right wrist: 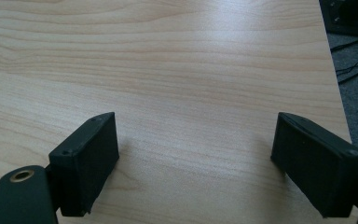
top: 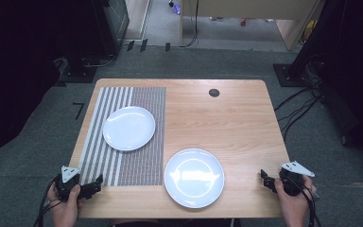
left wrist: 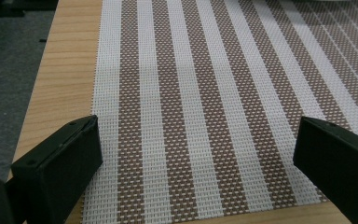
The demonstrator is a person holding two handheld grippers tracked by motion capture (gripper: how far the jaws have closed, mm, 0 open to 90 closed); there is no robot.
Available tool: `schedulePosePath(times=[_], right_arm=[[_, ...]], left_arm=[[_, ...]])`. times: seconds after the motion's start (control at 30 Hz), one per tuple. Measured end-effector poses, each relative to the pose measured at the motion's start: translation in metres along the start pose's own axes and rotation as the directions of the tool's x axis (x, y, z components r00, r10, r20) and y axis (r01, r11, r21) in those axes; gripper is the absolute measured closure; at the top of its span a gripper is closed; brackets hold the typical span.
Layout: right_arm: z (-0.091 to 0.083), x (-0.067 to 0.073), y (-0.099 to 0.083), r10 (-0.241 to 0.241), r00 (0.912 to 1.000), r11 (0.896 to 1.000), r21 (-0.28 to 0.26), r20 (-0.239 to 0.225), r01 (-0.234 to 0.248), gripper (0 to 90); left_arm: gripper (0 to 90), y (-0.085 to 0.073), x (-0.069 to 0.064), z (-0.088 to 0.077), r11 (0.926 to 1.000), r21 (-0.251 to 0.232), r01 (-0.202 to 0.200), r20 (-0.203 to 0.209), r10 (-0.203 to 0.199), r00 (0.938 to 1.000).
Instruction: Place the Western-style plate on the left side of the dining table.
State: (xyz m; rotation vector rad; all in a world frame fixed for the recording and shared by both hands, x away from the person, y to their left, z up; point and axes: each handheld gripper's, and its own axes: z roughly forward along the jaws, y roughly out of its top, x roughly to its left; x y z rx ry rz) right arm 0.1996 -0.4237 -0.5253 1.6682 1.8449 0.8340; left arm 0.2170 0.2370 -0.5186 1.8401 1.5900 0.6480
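The near plate lies on bare wood at the table's six o'clock edge, at roughly nine o'clock from the right gripper, the nearer tool; the left gripper sits over the striped mat. Both grippers gape wide, empty; the plate is round, white, glossy and shallow-rimmed, with no long axis; a second plate rests on the mat at eleven o'clock.

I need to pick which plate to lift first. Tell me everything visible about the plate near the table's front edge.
The near plate is round, white and glossy, ceramic-looking, with a shallow well and broad rim. It looks empty and lies flat on the bare wooden table, just right of the striped placemat, between the left gripper and the right gripper. Neither touches it.
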Motion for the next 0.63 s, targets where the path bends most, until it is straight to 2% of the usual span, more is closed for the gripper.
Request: schedulePosePath(times=[0.1, 0.63], right_arm=[[0.0, 0.0, 0.0, 0.0, 1.0, 1.0, 0.0, 0.0, 0.0, 14.1], [0.0, 0.0, -0.0001, -0.001, 1.0, 1.0, -0.001, -0.001, 0.001, 14.1]], left_arm=[[0.9, 0.0002, -0.0024, 0.001, 0.9996, 0.012, -0.024, -0.015, 0.024, 0.9996], [0.8, 0.0003, -0.0017, 0.001, 0.9994, 0.013, -0.031, -0.009, 0.031, 0.9995]])
